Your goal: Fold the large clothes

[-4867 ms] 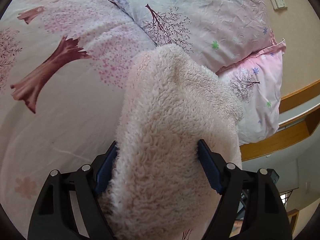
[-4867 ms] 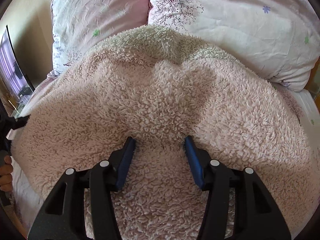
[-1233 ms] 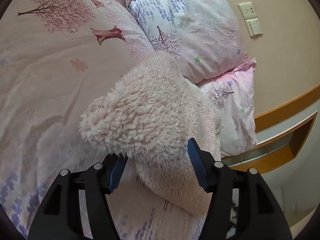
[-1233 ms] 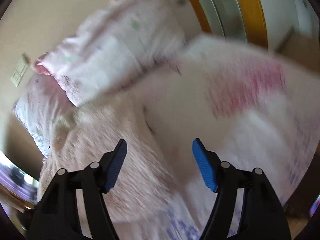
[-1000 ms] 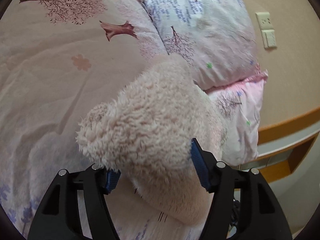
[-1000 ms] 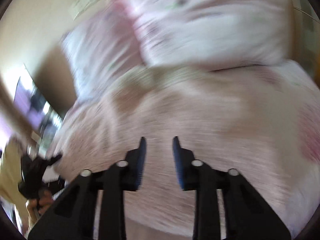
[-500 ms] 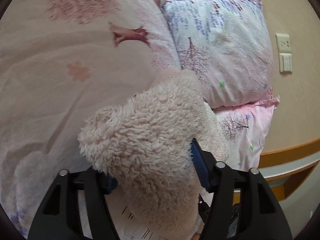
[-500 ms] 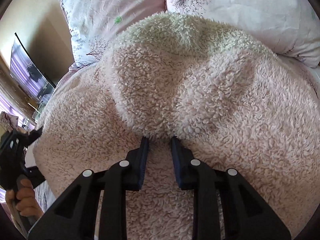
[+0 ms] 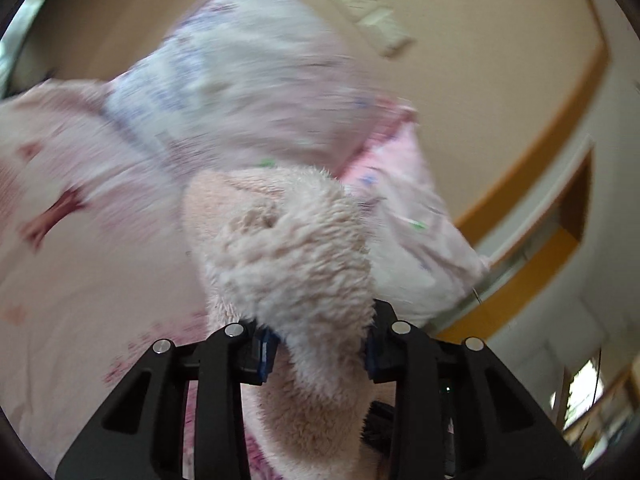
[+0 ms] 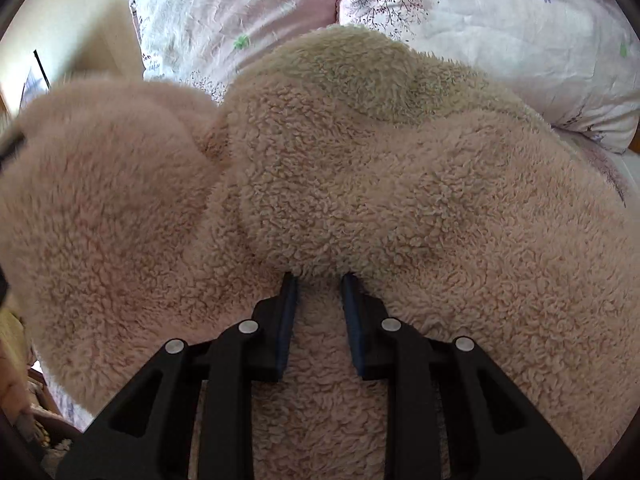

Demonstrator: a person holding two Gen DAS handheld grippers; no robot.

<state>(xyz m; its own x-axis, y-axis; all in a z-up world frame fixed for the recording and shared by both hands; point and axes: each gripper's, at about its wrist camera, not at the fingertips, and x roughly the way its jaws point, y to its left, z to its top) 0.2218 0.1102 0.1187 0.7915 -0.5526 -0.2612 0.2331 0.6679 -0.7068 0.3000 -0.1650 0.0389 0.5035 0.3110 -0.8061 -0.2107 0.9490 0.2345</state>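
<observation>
While spread across the bed point(image 9: 72, 280) below the pillows point(image 10: 500, 20), the fleece garment point(image 10: 360, 168) bunches ahead of both grippers; right hand-held gripper point(image 10: 318, 280) pinches its fold; left hand-held gripper point(image 9: 318, 344) clamps a raised edge

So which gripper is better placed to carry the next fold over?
Probably the left gripper: it grips a raised, free end of the fleece garment. The right gripper pinches a bunch mid-body, better as an anchor.
</observation>
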